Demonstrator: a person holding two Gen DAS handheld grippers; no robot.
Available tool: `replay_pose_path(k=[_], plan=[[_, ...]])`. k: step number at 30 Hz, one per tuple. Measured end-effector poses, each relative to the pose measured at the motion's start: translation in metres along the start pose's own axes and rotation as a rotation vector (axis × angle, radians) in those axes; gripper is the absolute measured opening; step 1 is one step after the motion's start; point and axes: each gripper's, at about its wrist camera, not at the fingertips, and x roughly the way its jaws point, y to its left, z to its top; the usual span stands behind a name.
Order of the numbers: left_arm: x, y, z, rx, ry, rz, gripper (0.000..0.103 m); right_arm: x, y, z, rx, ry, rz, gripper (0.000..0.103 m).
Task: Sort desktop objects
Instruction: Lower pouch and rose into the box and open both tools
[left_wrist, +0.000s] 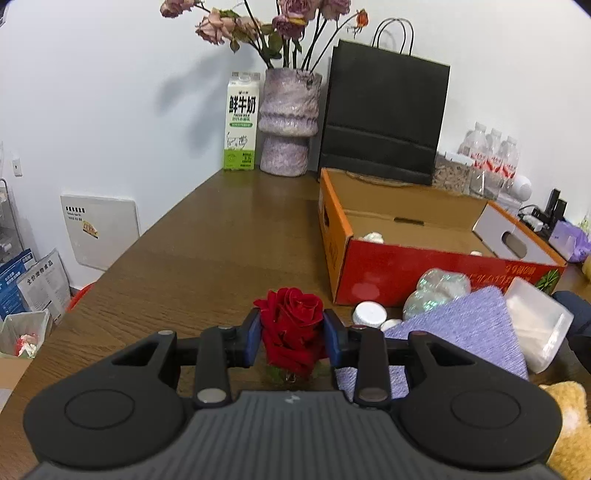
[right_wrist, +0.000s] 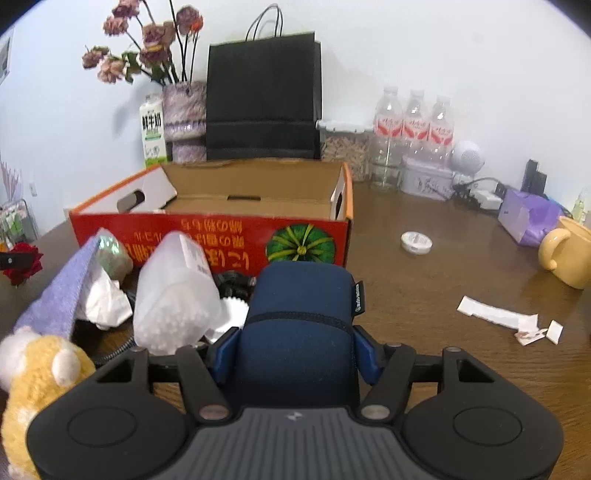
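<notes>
Spanning the corner (white walls): wooden table (left_wrist: 207, 236).

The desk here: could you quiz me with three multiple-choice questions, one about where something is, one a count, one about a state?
1. Where does the milk carton stand?
A. Inside the red box
B. Beside the vase, by the wall
C. On the black bag

2. How many water bottles stand in a row by the wall?
A. One
B. Three
C. Five

3. What is the left gripper doing?
A. Closed on a red rose
B. Open over bare table
C. Closed on a yellow mug

Answers:
1. B, the carton sits right next to the purple vase at the back of the table.
2. B, three clear bottles with red labels show in the right wrist view.
3. A, its blue pads press both sides of the rose.
</notes>
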Motion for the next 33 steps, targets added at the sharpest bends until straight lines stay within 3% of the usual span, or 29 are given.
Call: replay_pose_path(k=[11, 16, 23, 27, 33], plan=[[-0.013, -0.034, 0.053, 0.033, -0.116, -0.057, 0.035, -0.022, 0.003, 0.056, -0.011, -0.187, 0.034, 0.062], [0.003, -0.063, 0.085, 0.04, -0.165, -0.096, 0.035, -0.003, 0.013, 0.093, 0.013, -0.248, 0.058, 0.062], [0.042, -0.093, 0.117, 0.051, -0.204, -0.089, 0.035, 0.041, 0.029, 0.139, 0.02, -0.297, 0.074, 0.062], [0.072, -0.105, 0.127, 0.073, -0.184, -0.081, 0.035, 0.069, 0.04, 0.157, -0.019, -0.285, 0.082, 0.062], [0.123, -0.108, 0.126, 0.094, -0.075, -0.067, 0.035, 0.118, 0.04, 0.166, -0.045, -0.194, 0.054, 0.062]])
